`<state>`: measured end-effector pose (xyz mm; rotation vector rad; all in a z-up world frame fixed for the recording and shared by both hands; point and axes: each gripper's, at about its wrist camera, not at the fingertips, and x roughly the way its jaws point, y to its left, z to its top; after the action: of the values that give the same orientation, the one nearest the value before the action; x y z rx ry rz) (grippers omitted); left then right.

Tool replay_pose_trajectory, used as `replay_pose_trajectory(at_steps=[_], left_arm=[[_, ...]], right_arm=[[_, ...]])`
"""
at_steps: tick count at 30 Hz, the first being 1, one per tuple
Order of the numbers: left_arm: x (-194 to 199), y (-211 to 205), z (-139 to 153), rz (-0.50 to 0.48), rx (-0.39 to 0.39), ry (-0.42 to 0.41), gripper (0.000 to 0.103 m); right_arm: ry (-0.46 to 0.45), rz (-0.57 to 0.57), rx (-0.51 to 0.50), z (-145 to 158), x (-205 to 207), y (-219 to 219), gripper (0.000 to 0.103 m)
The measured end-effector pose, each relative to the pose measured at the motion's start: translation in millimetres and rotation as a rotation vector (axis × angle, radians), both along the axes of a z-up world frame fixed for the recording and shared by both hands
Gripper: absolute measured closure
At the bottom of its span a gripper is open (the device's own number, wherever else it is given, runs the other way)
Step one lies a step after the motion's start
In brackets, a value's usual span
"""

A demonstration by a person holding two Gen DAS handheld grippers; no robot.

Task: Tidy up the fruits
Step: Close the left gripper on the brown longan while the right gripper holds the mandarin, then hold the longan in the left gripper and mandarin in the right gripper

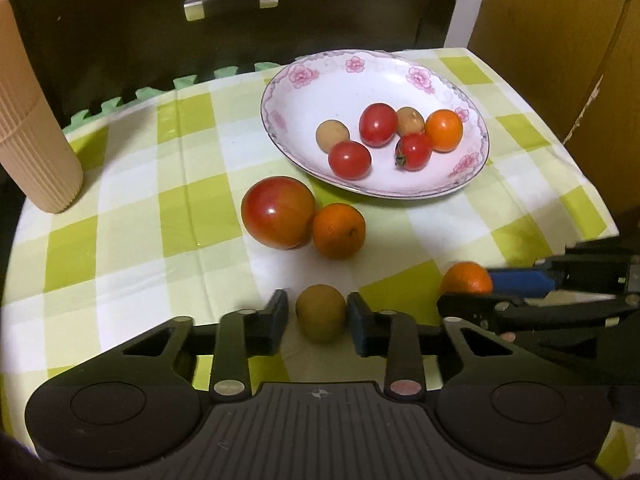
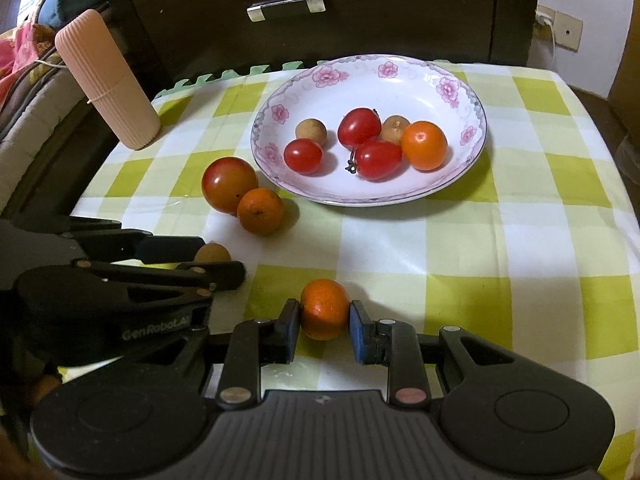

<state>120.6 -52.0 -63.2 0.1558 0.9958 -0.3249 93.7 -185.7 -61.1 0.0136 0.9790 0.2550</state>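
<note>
Left gripper (image 1: 318,322): jaws bracket a brown longan (image 1: 320,312) on the tablecloth (image 1: 160,240) — right pad touching, left a sliver off.
Right gripper (image 2: 324,330): pads close around a small orange (image 2: 324,308) — grip uncertain.
Plate (image 1: 320,76): beyond, holding tomatoes, longans and an orange.

A dark wooden drawer front (image 2: 320,12) with a metal handle (image 2: 286,6) stands at the far side. To the right, a white wall (image 2: 576,60) carries a socket (image 2: 560,30); bedding (image 2: 24,52) lies far left.
</note>
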Motion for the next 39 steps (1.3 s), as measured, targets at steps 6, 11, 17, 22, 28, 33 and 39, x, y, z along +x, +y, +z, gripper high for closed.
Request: replay_pose_trajectory(at_steps=[6,11,17,22,28,33,39], left_arm=[[-6,-4,1,-0.039,0.018,-0.012,0.068],[-14,-2,3,-0.063,0.023,0.001,0.068],[-28,4,6,-0.074,0.043,0.021,0.068],[-36,5,4,-0.068,0.045,0.038,0.068],[-39,5,2,-0.059,0.035,0.041,0.066],[-39,6,2,-0.062,0.031,0.043,0.056],[-39,4,1,-0.071,0.038,0.047,0.045]], right_arm=[[-0.004,0.011,-0.023,0,-1,1,0.078],[-0.002,0.008,-0.023,1,-2,-3,0.078],[0.008,0.033,-0.038,0,-7,3,0.078],[0.006,0.061,-0.073,-2,-14,7,0.078],[0.010,0.070,-0.069,-2,-14,9,0.078],[0.009,0.071,-0.053,0,-11,9,0.077],[-0.002,0.053,-0.039,1,-6,8,0.073]])
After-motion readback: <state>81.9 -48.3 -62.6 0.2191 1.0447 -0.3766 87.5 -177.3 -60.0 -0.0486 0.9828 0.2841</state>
